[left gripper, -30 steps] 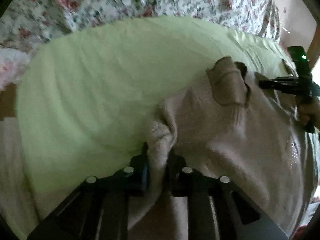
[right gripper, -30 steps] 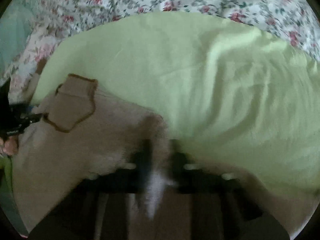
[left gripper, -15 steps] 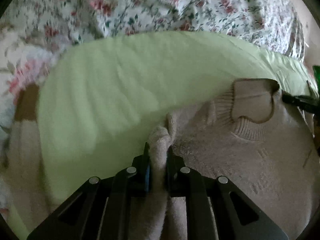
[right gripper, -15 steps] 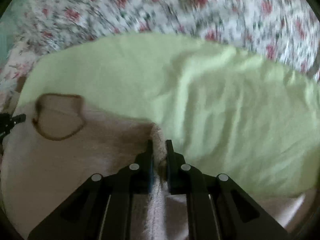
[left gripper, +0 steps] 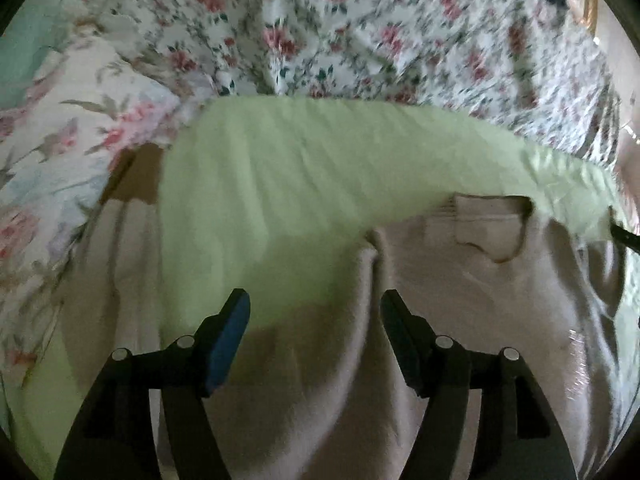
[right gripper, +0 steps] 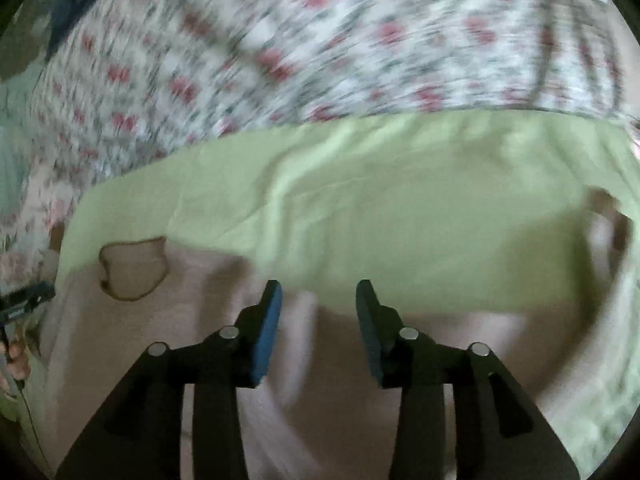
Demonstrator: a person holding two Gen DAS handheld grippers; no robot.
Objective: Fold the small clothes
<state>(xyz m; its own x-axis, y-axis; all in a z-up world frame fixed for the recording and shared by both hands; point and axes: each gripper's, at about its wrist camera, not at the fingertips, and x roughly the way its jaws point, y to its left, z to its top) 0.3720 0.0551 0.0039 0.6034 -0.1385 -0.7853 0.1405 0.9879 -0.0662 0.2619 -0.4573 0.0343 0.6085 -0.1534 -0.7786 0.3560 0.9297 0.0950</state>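
Observation:
A small beige knit sweater (left gripper: 460,300) lies spread on a light green sheet (left gripper: 300,184), its ribbed collar (left gripper: 492,228) toward the far side. My left gripper (left gripper: 314,308) is open just above the sweater's left shoulder, with a raised fold of knit between the fingers. In the right wrist view the sweater (right gripper: 168,344) lies below, collar (right gripper: 134,270) at the left. My right gripper (right gripper: 318,300) is open over its right shoulder edge, holding nothing.
A floral bedspread (left gripper: 360,40) lies beyond the green sheet (right gripper: 400,208). A floral pillow (left gripper: 68,148) sits at the left. The tip of the other gripper (left gripper: 624,236) shows at the right edge, and a hand with its gripper (right gripper: 20,312) at the left edge.
Both grippers were shut on the sweater's shoulders and carried it forward over the sheet. Now both have opened and let the sweater go.

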